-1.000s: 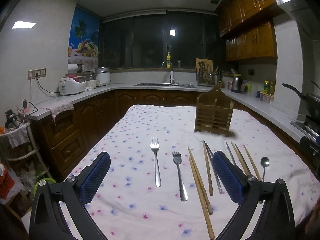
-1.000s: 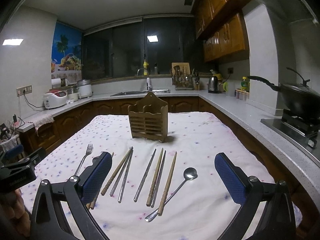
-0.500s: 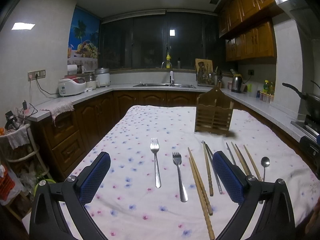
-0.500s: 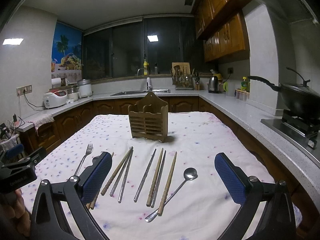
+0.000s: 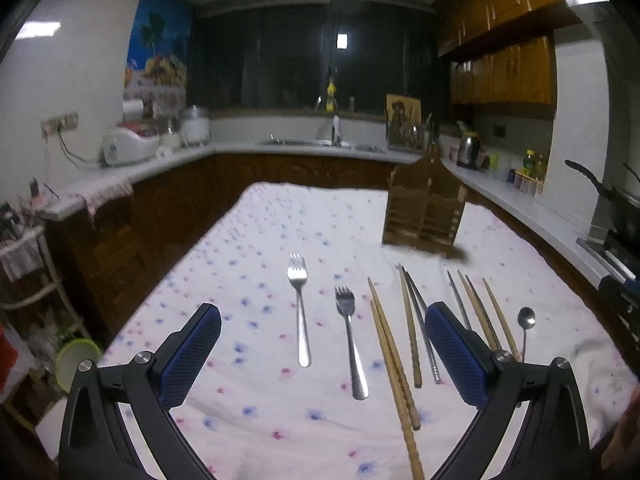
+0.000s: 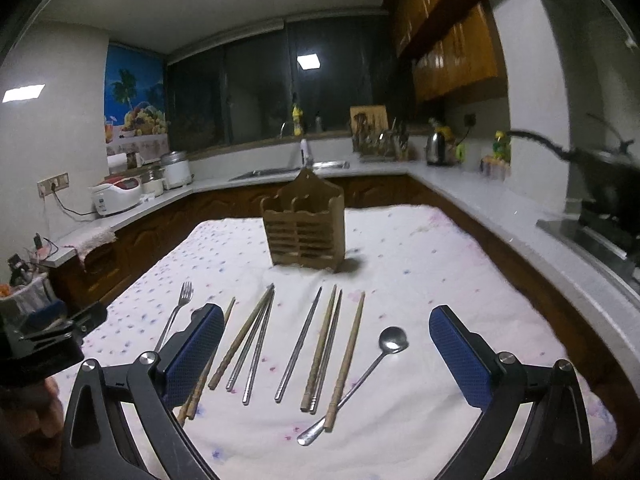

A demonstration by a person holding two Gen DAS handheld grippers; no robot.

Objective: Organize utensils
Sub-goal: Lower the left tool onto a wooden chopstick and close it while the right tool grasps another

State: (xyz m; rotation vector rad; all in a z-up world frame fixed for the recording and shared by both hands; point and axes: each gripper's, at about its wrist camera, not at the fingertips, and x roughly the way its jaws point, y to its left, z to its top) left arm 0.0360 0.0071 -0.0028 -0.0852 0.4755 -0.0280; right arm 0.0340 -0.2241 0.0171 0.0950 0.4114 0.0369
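- The utensils lie in a loose row on the flowered tablecloth: two steel forks, the longer fork to the left of the shorter fork, then wooden chopsticks mixed with metal chopsticks, and a small steel spoon at the right end.
- The spoon's handle runs under or against the nearest wooden chopstick; I cannot tell which.
- A slatted wooden utensil holder stands upright farther back on the table, well apart from the row.
- The left gripper hovers over the forks, its blue pads wide apart and holding nothing.
- The right gripper hangs above the chopsticks and spoon, also spread wide and empty.
- Each gripper's fingers hide parts of some chopsticks, and the far counter is blurred.
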